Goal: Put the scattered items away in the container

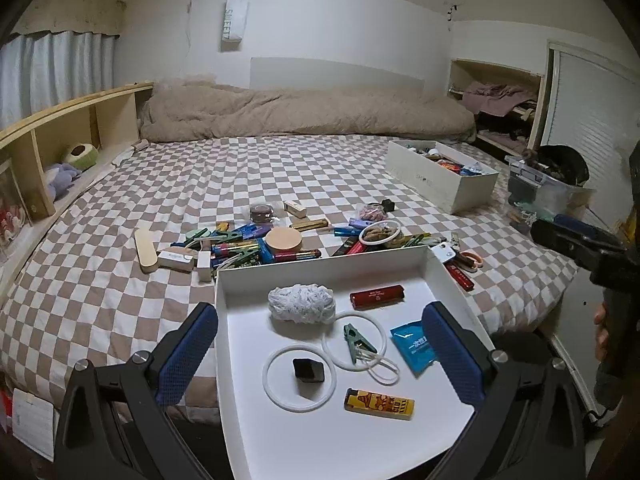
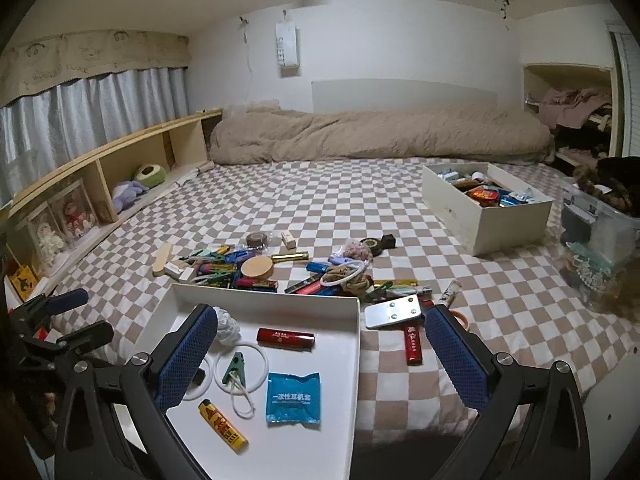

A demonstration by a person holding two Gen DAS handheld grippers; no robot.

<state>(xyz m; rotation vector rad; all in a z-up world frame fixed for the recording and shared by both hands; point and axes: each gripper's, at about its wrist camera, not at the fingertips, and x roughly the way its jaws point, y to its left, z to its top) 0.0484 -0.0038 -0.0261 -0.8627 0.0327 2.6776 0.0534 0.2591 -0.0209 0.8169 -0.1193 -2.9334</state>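
A bed [image 2: 280, 208] covered by a checked sheet is seen, with a rolled beige quilt [image 2: 380, 132] along the far wall. A deep white box [image 2: 516, 220], already filled, stands at the right. A shallow white tray [image 1: 320, 272] rests at the near edge; inside it a lighter [image 1: 379, 403], blue packet [image 1: 412, 346], green clip [image 1: 357, 340], red case [image 1: 377, 295] and white rings [image 1: 298, 376] are noted. A pile of scattered items [image 2: 280, 268] lies just beyond the tray. The left gripper [image 1: 320, 360] and right gripper [image 2: 320, 360] are both found spread wide, nothing grasped.
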